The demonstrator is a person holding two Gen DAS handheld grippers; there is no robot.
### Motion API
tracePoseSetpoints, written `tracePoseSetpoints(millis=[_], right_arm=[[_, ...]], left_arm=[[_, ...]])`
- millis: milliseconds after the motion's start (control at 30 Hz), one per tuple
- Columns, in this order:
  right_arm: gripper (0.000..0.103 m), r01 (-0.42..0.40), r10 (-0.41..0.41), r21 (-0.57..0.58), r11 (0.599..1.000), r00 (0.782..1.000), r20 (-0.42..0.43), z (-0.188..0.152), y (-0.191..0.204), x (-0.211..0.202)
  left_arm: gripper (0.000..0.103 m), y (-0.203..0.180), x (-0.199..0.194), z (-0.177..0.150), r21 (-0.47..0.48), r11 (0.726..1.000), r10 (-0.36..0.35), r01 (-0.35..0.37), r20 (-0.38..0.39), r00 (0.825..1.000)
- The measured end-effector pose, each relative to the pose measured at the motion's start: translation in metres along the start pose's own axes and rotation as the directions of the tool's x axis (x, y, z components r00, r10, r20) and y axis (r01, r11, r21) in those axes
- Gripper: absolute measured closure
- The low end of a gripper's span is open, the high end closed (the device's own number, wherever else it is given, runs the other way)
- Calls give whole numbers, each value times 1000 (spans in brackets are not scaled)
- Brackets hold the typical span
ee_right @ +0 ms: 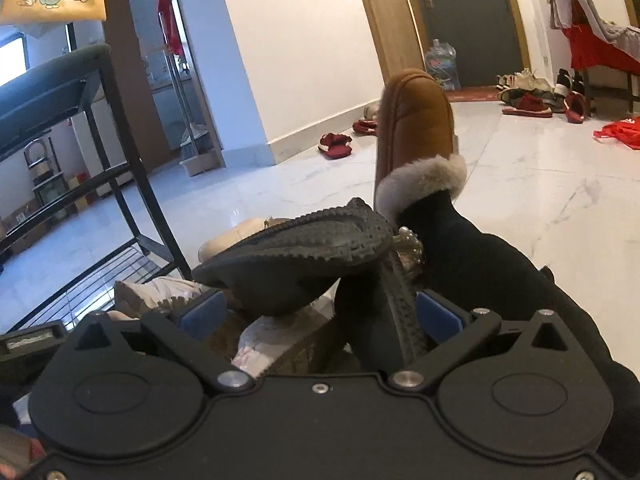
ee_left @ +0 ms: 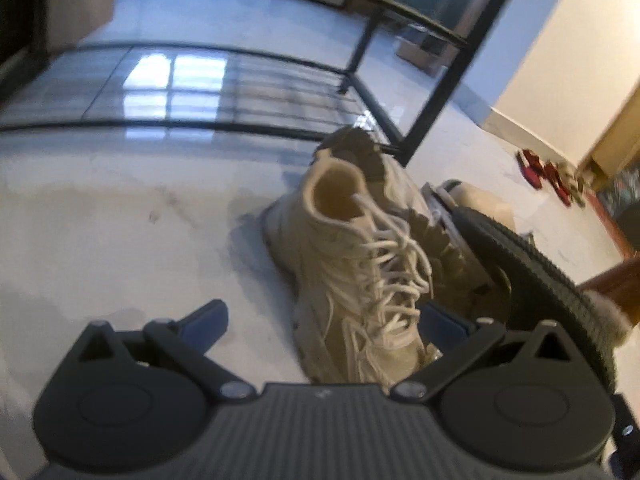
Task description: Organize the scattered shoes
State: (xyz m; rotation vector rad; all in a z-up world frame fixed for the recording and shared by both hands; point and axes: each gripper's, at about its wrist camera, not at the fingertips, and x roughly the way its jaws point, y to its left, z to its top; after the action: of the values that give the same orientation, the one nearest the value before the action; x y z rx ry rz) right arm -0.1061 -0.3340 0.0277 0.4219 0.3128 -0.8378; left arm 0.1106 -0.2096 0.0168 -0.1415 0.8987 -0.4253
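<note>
A beige laced sneaker [ee_left: 360, 264] lies on the white floor, its opening toward the black shoe rack [ee_left: 224, 88]. A second beige sneaker [ee_left: 404, 200] lies behind it. My left gripper [ee_left: 324, 320] is open and hangs over the sneaker's toe end, one fingertip on each side. A black ridged sole [ee_left: 532, 280] lies upturned at the right. In the right wrist view my right gripper [ee_right: 320, 312] is open around a pile of black-soled shoes [ee_right: 296, 248]. A brown fur-lined slipper [ee_right: 416, 132] on a foot in a black sock stands just beyond.
The rack's black post [ee_right: 132, 152] and wire shelf [ee_right: 80, 280] are at the left. Red slippers [ee_right: 334, 145] lie by the white wall. More shoes [ee_right: 532, 96] and a water jug [ee_right: 440, 64] sit near the dark door. A red bag [ee_right: 620, 132] lies at the right.
</note>
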Motion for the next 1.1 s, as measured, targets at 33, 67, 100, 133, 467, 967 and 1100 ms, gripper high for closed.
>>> tracePoseSetpoints(millis=[33, 67, 100, 133, 467, 967, 1100], right_arm=[[0, 0, 0, -1, 1000, 1000, 0, 0, 0, 0], [0, 1, -1, 4, 1000, 1000, -4, -1, 0, 1], [0, 3, -3, 16, 1000, 1000, -12, -1, -1, 2], [0, 6, -5, 27, 1000, 1000, -20, -1, -3, 4], [0, 41, -41, -1, 999, 997, -71, -14, 3, 24], [0, 104, -89, 76, 992, 979, -183, -19, -8, 47], [0, 116, -94, 111, 987, 977, -191, -16, -17, 50]], left_arm=[[1, -3, 2, 1, 6, 1000, -14, 14, -6, 1000], [1, -6, 4, 1, 10, 999, -30, 30, -13, 999], [1, -9, 6, 2, 15, 999, -46, 46, -20, 999], [1, -12, 7, 2, 21, 998, -58, 59, -21, 998], [1, -63, 35, 38, -43, 964, -266, 263, -66, 962], [1, -116, 121, 28, -272, 889, -454, 369, -403, 795], [1, -118, 135, 31, -349, 864, -492, 364, -427, 758]])
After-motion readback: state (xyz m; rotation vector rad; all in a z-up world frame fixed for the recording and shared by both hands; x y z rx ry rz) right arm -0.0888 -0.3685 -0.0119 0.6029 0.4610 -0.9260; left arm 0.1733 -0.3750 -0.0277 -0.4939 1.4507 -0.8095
